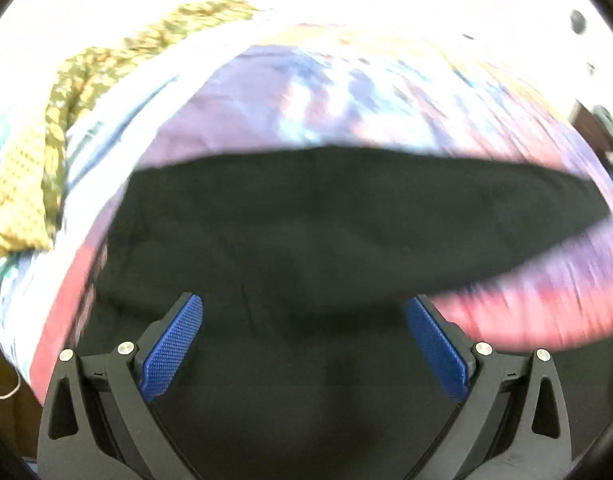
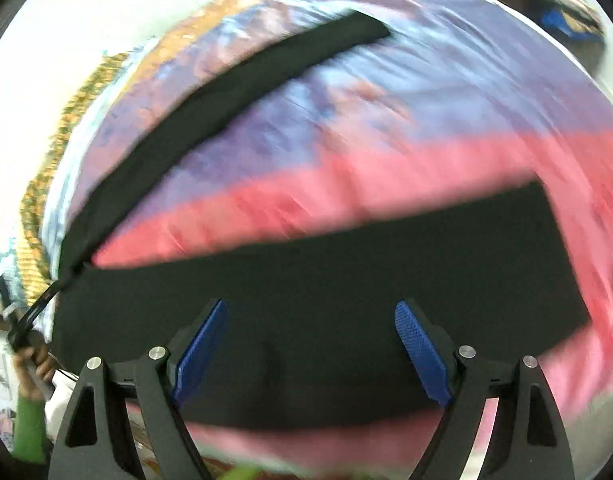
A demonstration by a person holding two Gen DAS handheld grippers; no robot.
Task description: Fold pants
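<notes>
Bright patterned bedspread (image 2: 386,168) carries black pants (image 2: 306,280) beneath both spread, empty tongs, left (image 1: 304,344) and right (image 2: 310,350); judged mid-fold, next pinching an edge.

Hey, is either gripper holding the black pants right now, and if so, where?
Neither. The left gripper and right gripper both stand open above the black pants, nothing pinched between their blue pads.

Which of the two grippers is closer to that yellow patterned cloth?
Left. The left gripper hangs over the black pants near the yellow cloth; the right gripper is over the pants farther from it.
</notes>
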